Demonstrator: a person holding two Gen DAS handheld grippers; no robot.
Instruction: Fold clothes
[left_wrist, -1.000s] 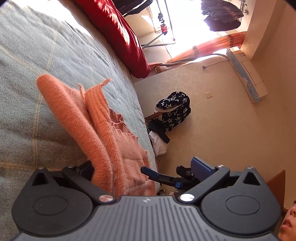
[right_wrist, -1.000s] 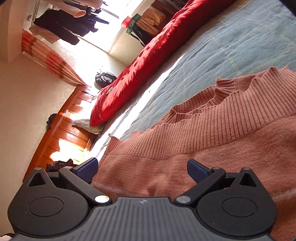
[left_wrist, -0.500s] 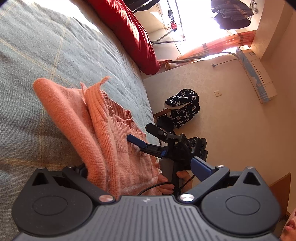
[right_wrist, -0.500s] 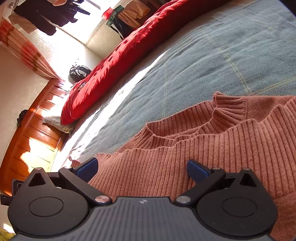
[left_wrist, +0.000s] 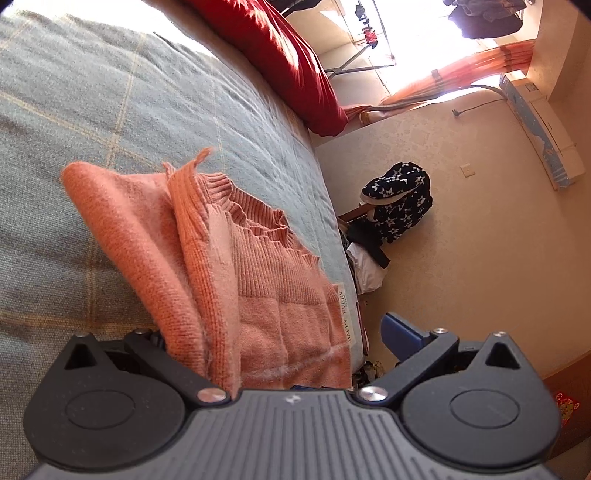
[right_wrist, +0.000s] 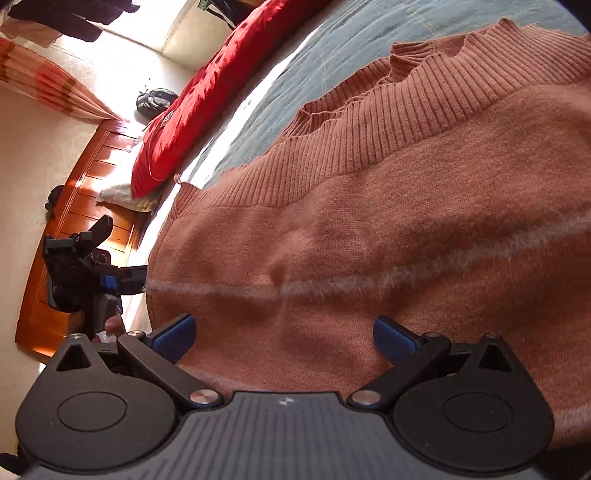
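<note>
Salmon-pink ribbed knit sweater lies on the grey-blue checked bed blanket; we hold our right tool spread apart over it, and our left tool, draped by a fold at 10 o'clock, also apart.

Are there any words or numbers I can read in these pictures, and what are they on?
"HAPPY" then a blurred word: white tag at the bed edge.
Small logo on each tongs body: no letters.
Red decoration: too blurred.
Air conditioner markings: unreadable.

Black ribbed housings, blue fingers, silver screws
</note>
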